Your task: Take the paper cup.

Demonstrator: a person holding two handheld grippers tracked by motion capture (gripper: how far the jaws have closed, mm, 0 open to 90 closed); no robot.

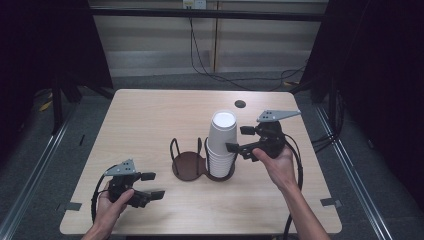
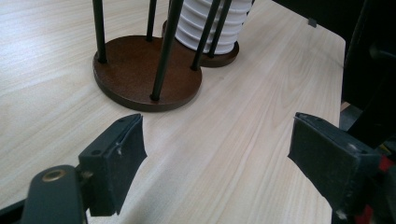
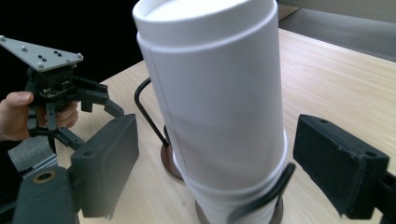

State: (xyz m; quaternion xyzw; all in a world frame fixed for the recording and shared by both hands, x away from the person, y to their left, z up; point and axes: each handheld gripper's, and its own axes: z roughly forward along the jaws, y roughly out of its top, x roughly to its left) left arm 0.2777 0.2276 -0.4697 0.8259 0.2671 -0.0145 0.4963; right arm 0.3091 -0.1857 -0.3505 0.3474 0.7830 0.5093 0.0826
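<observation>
High view: the stack of white paper cups (image 1: 222,145) stands upside down in the right ring of the two-ring holder (image 1: 189,164), just ahead of the right gripper (image 1: 238,139), whose jaws gape apart. The left gripper (image 1: 151,185), also spread, sits well apart from the stack.

Left gripper view: its jaws are open over bare table (image 2: 243,140), the holder beyond them.

Right gripper view: the top cup lies between its spread jaws, untouched. Paper cups are likely light, thin and easily crushed; a gentle squeeze high on the top cup's wall seems best.
</observation>
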